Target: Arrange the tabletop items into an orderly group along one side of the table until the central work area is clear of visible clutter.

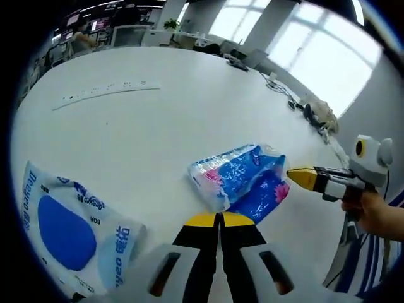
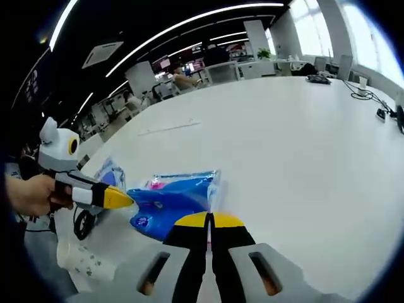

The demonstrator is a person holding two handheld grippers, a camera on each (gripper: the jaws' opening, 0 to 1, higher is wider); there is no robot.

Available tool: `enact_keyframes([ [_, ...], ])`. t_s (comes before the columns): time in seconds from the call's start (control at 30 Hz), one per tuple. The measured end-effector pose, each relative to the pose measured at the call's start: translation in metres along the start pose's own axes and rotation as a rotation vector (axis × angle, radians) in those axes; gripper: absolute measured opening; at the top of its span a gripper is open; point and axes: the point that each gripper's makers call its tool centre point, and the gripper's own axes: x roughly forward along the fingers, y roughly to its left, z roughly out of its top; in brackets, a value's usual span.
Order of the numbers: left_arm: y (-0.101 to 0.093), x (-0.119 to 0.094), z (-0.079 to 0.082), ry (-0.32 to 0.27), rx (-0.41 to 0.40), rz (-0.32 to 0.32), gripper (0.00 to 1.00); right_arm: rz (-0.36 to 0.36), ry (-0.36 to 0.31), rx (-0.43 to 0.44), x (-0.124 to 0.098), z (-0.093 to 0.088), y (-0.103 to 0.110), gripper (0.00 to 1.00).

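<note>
— Tongs first: how do yours stand?

— Your left gripper (image 1: pixel 220 220) has its yellow-tipped jaws pressed together, nothing between them, hanging just short of the blue tissue pack (image 1: pixel 242 177). Your right gripper (image 2: pixel 209 221) is the same in its own view: jaws together, empty, with that pack (image 2: pixel 173 202) just ahead of the tips and a little to their left.

— And each one, seen from the other?

— In the left gripper view your right gripper (image 1: pixel 302 177) comes in from the right with its yellow tip at the pack's edge; whether it touches, you cannot tell. Your hand (image 1: pixel 374 213) grips its handle. In the right gripper view your left gripper (image 2: pixel 117 198) comes in from the left, its tip at the pack's near end.

— What lies beyond the pack?

— It rests flat on the white table (image 1: pixel 158 126). Left of it, well apart in the left gripper view, is a white bag with a blue oval (image 1: pixel 69 233). Farther back from the pack lies a long white power strip (image 1: pixel 104 93).
</note>
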Motion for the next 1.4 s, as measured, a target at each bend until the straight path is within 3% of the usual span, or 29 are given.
enact_keyframes([
  [0.57, 0.002, 0.002, -0.002, -0.006, 0.024, 0.008, 0.02, -0.029, 0.026, 0.011, 0.003, -0.005, -0.003, 0.0],
  [0.73, 0.001, -0.001, -0.003, -0.01, 0.041, 0.01, 0.04, -0.033, 0.03, -0.059, 0.004, -0.004, 0.0, 0.01],
  [0.93, 0.007, -0.009, -0.001, -0.037, 0.026, 0.034, 0.21, -0.04, 0.003, -0.054, 0.002, 0.0, 0.0, 0.23],
  [1.07, 0.013, -0.018, 0.005, -0.079, 0.015, 0.058, 0.38, -0.055, -0.072, -0.023, 0.0, 0.012, 0.002, 0.56],
  [1.27, 0.018, -0.032, 0.017, -0.15, -0.004, 0.055, 0.58, -0.041, -0.068, -0.023, -0.002, 0.011, 0.008, 0.56],
  [1.4, 0.025, -0.042, 0.018, -0.164, 0.006, 0.072, 0.68, -0.041, -0.071, -0.02, -0.005, 0.013, 0.014, 0.56],
])
